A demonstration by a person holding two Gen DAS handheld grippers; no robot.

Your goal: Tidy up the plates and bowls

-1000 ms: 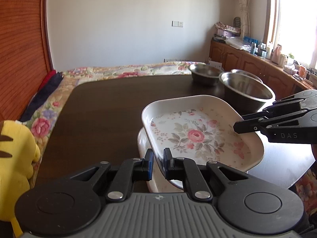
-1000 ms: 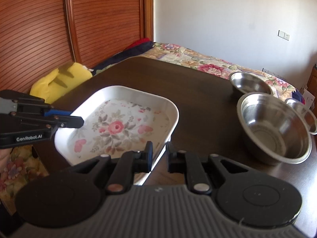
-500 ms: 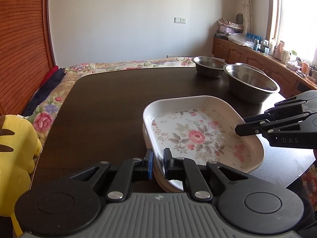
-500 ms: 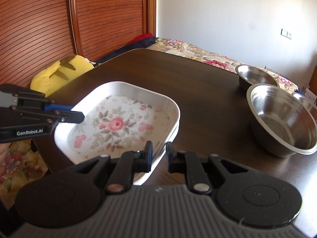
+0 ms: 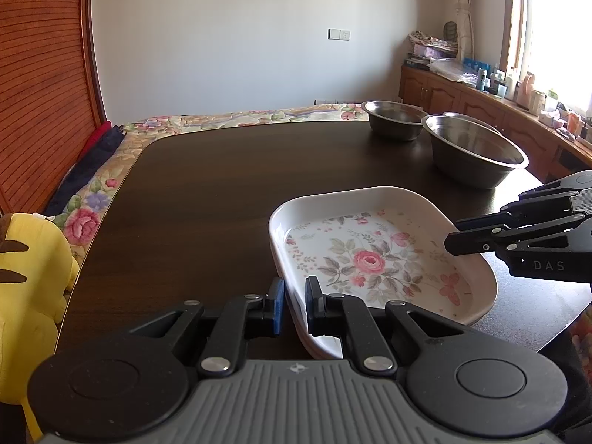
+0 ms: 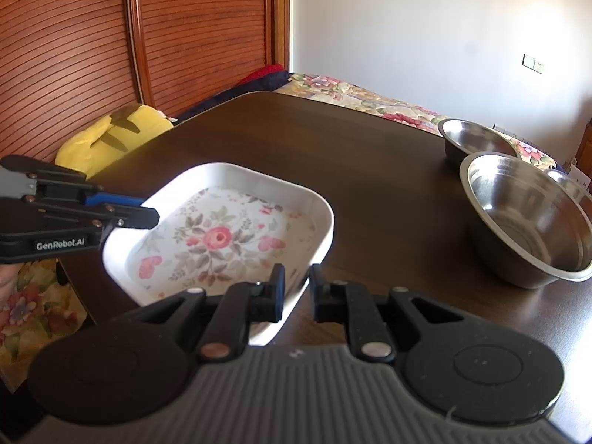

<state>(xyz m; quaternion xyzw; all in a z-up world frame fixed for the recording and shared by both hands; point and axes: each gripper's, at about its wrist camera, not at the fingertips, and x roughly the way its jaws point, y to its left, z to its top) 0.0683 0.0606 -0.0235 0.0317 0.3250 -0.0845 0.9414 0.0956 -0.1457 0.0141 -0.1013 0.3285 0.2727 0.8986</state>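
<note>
Two tools grip one floral plate (image 5: 373,259) at the desk's (image 5: 207,199) near edge: left tool (image 5: 295,298) clamped on its near rim, right tool (image 6: 295,285) clamped on the opposite rim. A third steel bowl (image 5: 462,115) sits mostly hidden behind the large steel bowl (image 5: 475,155).

Daylight from window (image 5: 555,18) at 2 o'clock in left view, blown out white. Table (image 5: 222,192) shows soft sheen; steel bowl (image 6: 525,222) glints. Fisheye bends wardrobe (image 6: 111,37) lines. Right view slightly motion-blurred.
</note>
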